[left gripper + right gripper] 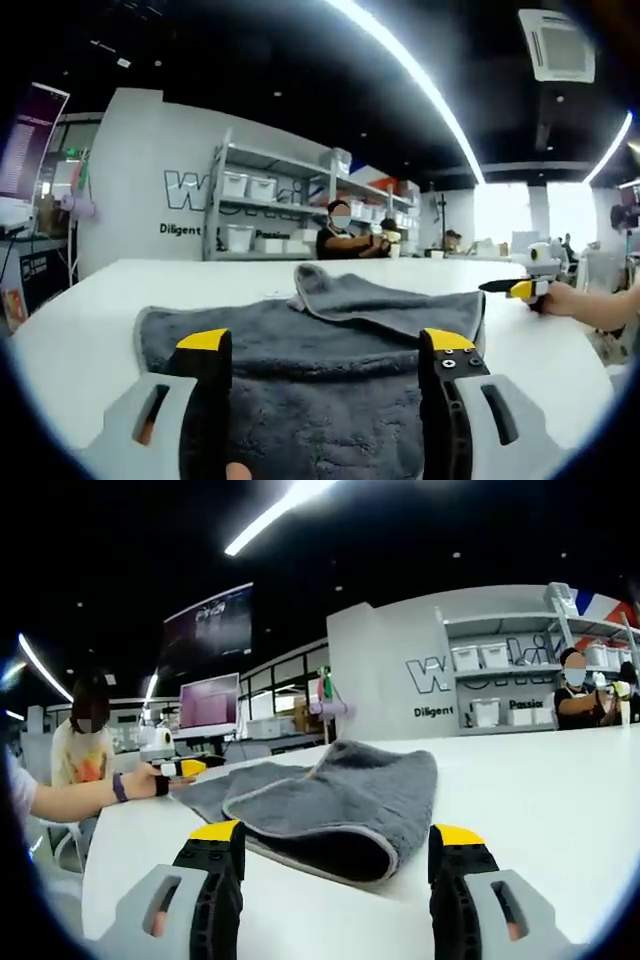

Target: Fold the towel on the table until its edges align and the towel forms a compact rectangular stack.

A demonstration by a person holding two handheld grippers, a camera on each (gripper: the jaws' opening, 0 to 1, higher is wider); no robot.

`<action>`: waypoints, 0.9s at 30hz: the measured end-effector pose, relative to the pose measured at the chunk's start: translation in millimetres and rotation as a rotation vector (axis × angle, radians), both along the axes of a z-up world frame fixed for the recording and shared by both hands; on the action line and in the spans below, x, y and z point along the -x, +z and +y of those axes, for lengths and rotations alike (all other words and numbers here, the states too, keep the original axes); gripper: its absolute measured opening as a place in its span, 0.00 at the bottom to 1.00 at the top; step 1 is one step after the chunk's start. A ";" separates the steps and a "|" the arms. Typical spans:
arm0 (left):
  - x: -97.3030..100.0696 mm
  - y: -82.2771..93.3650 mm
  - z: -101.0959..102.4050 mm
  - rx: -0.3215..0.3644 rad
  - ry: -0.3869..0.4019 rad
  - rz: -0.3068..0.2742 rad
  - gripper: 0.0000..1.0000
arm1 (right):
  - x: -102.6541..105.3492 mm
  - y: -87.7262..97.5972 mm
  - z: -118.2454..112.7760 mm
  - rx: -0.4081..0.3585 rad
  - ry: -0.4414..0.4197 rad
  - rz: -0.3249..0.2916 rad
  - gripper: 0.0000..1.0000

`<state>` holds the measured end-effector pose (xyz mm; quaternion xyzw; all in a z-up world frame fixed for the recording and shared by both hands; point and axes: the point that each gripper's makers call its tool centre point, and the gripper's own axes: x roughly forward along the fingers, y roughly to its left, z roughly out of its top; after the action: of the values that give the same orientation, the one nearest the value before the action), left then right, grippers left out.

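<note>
Looking down my left claw (325, 350), both jaws stand wide apart with nothing between them, and the grey towel (330, 350) sits dead centre in the lower half of the frame on the white table (90, 310). It's spread wide across the picture, long axis running left to right, with one corner already flopped back over itself near the upper middle. The near edge runs right under my left jaws, so that hand is basically on top of it.

My right claw (335, 865) is gaping too, empty. In the right gripper view the towel's folded end bulges in the centre of the frame, just past the jaw tips, stretching away toward the upper left, so I'm looking along its length from the end. In the left gripper view that claw pokes in at the right edge, beside the towel's far right corner.

My guess: left grabs the near edge, right takes that end corner, then fold across.
</note>
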<state>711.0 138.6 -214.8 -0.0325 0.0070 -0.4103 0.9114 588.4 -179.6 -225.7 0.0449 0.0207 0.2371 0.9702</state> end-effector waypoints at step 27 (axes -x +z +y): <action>3.2 0.1 3.3 0.003 -0.012 0.010 0.72 | 3.3 2.0 -2.7 -0.019 -0.010 0.005 0.81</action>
<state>707.8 141.9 -214.7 -0.0357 0.0111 -0.4156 0.9088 585.1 -182.2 -223.7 0.0548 0.0208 0.2324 0.9709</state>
